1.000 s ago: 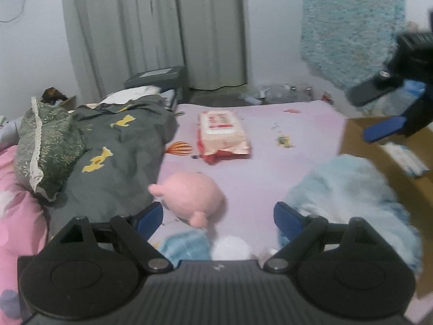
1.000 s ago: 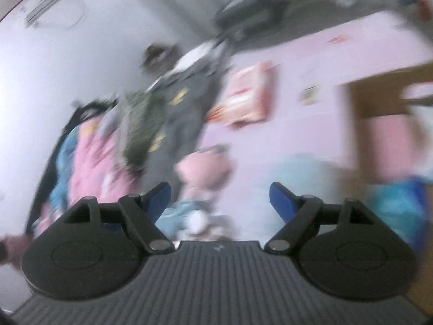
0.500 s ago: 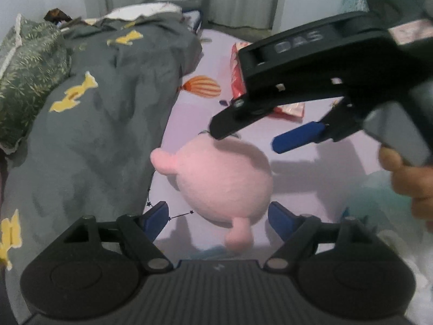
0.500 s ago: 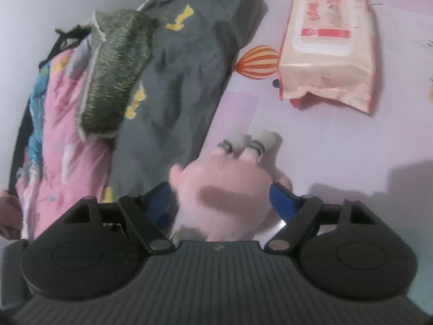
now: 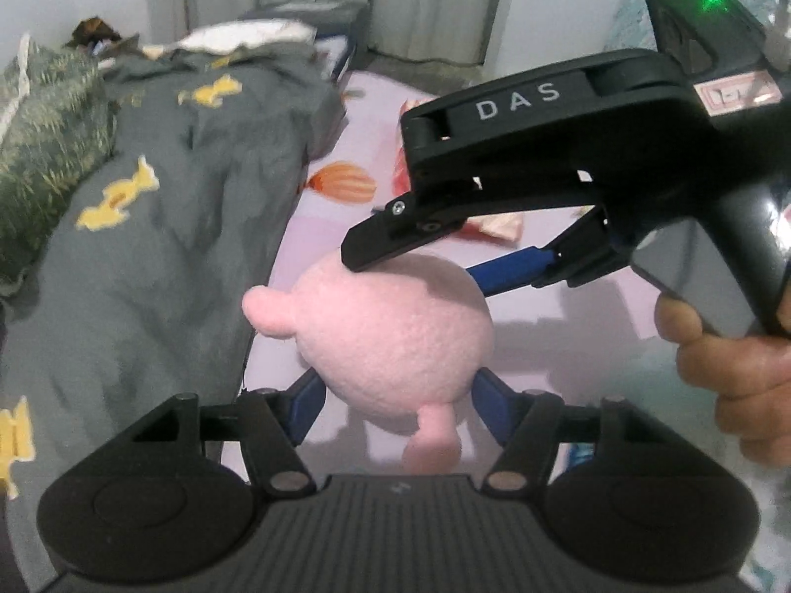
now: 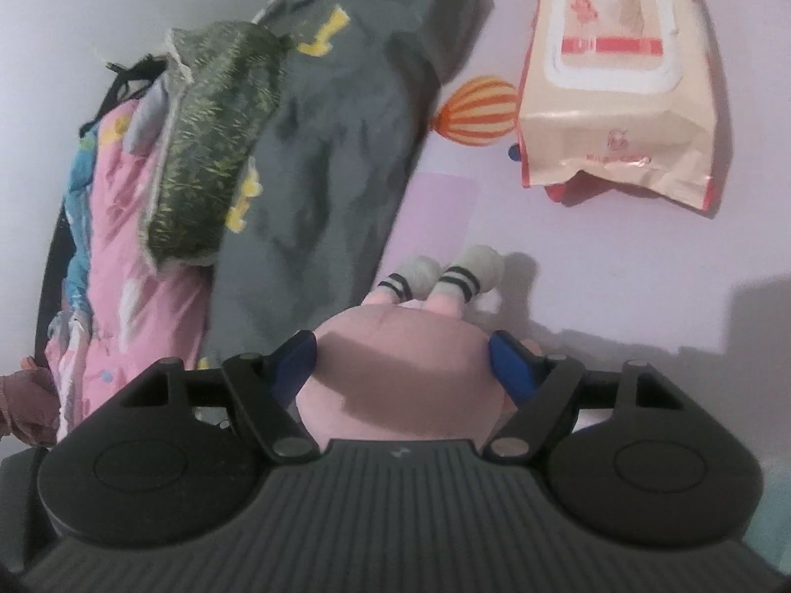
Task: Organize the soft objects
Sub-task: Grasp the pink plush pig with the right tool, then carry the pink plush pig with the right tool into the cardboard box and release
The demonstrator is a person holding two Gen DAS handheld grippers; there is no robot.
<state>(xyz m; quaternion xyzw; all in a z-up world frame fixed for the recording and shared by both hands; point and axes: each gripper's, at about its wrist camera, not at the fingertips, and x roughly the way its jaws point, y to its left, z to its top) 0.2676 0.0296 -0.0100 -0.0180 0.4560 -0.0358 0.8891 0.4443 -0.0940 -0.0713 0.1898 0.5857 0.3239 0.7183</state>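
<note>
Both claws converge on one pink plush toy (image 5: pixel 395 331) lying on the lilac bed sheet (image 6: pixel 618 272), just beside a grey blanket (image 5: pixel 173 227). The left claw (image 5: pixel 395 398) has just been closing, and the toy's rounded body now sits between its blue pads (image 5: pixel 306 402), which meet the plush on either side; whether they yet squeeze it cannot be told. The right claw (image 6: pixel 403 360), held by a hand (image 5: pixel 731 370), comes at the toy from the far side and has likewise just been narrowing; its blue pads (image 6: pixel 296 358) flank the body and appear to touch it. The toy's striped-sock feet (image 6: pixel 445 276) point away from the right claw, towards a pack of wet wipes (image 6: pixel 618 79) lying well ahead of it. Step in hand, as judged: securing the toy for pickup, with the lift not yet begun. The next move likely calls for one claw to firm its grip while the other yields, since soft plush compresses and may slip.
</note>
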